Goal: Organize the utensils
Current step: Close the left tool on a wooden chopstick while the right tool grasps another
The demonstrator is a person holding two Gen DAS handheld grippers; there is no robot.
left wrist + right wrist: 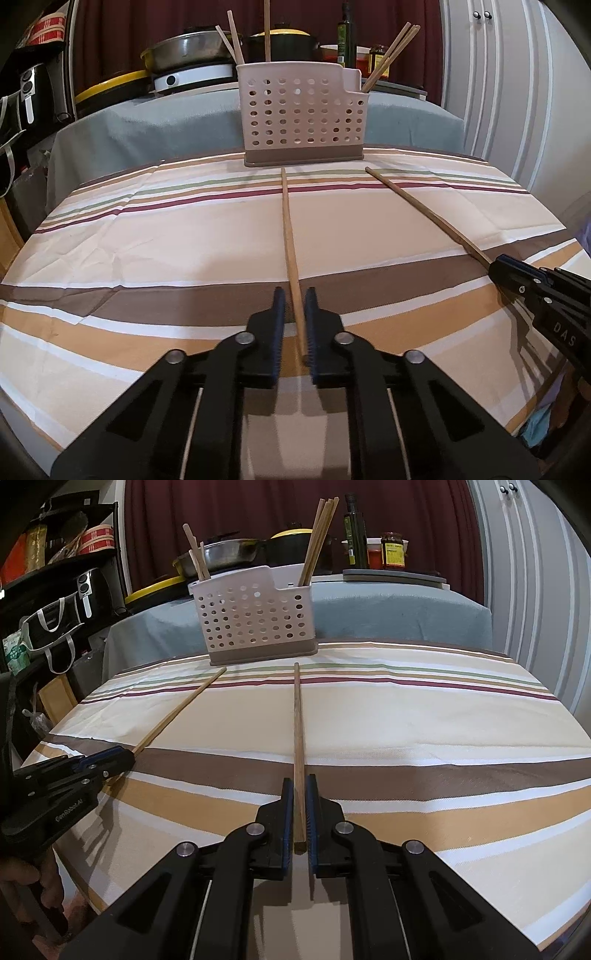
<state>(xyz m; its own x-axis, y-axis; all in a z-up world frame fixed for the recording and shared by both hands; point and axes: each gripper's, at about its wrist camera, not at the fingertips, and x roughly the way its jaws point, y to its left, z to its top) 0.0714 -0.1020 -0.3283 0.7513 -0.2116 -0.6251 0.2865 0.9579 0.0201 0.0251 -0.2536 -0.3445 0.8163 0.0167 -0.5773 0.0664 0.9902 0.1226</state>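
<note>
Both grippers pinch chopsticks, rack straight ahead.
Left gripper (295,325) clamps one chopstick (290,236), right gripper (300,808) the other chopstick (298,720); each stick points lengthwise forward toward the rack (301,118).

Dark red curtain (129,22) hung behind everything. White cabinet doors (491,74) stood right, black shelves (55,583) cluttered on the left.

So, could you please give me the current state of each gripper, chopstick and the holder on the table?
Left gripper: closed around a chopstick's near end.
Left chopstick: lying on the tablecloth, pointing at the holder.
Right gripper: closed around the other chopstick's near end.
Right chopstick: lying on the cloth, pointing at the holder.
Utensil holder: upright, several chopsticks standing inside.
</note>
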